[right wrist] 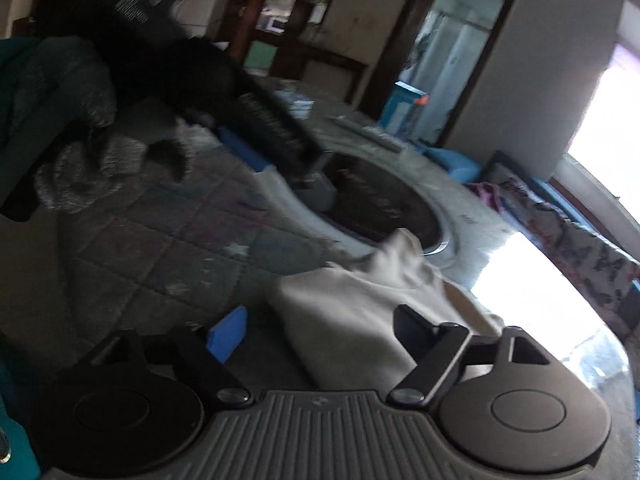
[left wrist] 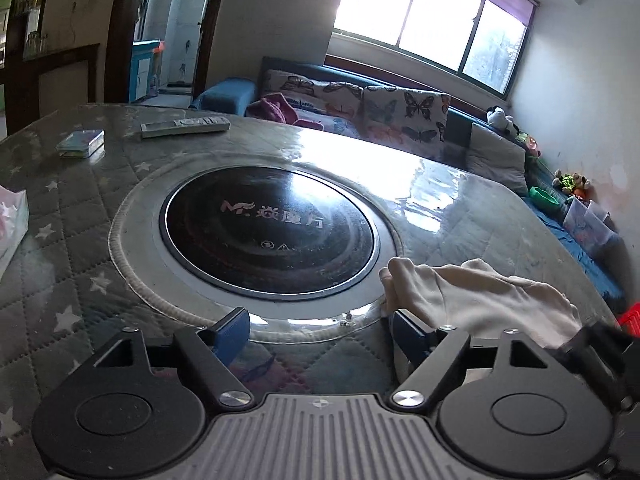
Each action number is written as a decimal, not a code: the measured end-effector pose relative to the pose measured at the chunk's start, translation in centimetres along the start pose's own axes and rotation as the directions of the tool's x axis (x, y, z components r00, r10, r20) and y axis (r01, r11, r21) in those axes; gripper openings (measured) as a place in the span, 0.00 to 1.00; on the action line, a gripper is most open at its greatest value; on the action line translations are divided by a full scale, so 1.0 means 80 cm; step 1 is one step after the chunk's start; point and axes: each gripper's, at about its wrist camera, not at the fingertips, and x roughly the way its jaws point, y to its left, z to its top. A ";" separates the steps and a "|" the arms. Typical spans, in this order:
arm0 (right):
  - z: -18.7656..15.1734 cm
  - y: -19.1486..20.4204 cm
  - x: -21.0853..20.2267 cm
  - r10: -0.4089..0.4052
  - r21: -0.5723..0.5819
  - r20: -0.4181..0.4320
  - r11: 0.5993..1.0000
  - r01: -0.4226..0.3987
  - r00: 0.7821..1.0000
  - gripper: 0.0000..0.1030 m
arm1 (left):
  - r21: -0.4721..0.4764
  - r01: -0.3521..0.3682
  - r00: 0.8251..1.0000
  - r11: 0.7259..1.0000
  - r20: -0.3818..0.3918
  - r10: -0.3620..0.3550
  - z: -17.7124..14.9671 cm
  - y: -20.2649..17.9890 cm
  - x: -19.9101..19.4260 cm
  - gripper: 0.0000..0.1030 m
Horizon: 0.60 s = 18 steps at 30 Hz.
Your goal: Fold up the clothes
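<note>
The left gripper (left wrist: 316,330) tilts down toward the bench (left wrist: 80,216), jaws standing wide apart with nothing pressed between them. The right gripper (right wrist: 316,328) also slants down over the bench, jaws parted, pads clear of any grip. A gloved hand (right wrist: 100,160) carries the left gripper, seen in the right wrist view.

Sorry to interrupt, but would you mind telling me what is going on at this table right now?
A person with a hand-held tool in each hand is folding clothes on a quilted table with a round black hob set into it. A cream garment lies bunched beside the hob. The left tool stands open just to its left, with nothing between its fingers. The right tool is also open, low over the garment, not gripping it. A remote lies at the far edge.
</note>
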 end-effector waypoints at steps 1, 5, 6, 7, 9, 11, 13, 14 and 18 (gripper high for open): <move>0.001 0.002 0.003 0.007 -0.005 -0.005 1.000 -0.007 1.000 0.69 | -0.011 0.007 1.000 1.000 -0.010 -0.008 0.000 0.000 0.002 0.79; 0.004 0.006 0.013 0.003 -0.025 -0.024 1.000 -0.004 1.000 0.52 | -0.072 0.052 0.997 0.996 -0.058 -0.056 -0.001 0.001 0.012 0.79; 0.005 0.005 0.014 0.005 -0.023 -0.027 1.000 -0.006 1.000 0.44 | -0.085 0.063 0.995 0.994 -0.068 -0.069 -0.003 0.001 0.013 0.79; 0.006 0.005 0.016 0.004 -0.023 -0.031 1.000 -0.005 1.000 0.37 | -0.099 0.074 0.994 0.992 -0.078 -0.082 -0.004 0.000 0.015 0.79; 0.006 0.001 0.017 0.011 -0.014 -0.037 1.000 -0.011 0.999 0.33 | -0.139 0.096 0.989 0.986 -0.098 -0.110 -0.005 0.000 0.018 0.79; 0.007 -0.003 0.015 0.017 -0.001 -0.033 1.000 -0.017 0.999 0.22 | -0.189 0.115 0.984 0.975 -0.115 -0.138 -0.006 0.001 0.021 0.79; 0.007 -0.012 0.010 0.024 0.033 -0.017 0.999 -0.023 1.000 0.15 | -0.244 0.130 0.978 0.961 -0.128 -0.164 -0.006 0.003 0.023 0.79; 0.007 -0.017 0.007 0.029 0.056 -0.008 0.998 -0.029 1.000 0.15 | -0.277 0.137 0.975 0.951 -0.133 -0.179 -0.006 0.004 0.024 0.79; 0.007 -0.049 -0.011 0.069 0.179 0.039 0.981 -0.075 0.997 0.10 | -0.411 0.157 0.961 0.898 -0.144 -0.234 -0.004 0.010 0.034 0.81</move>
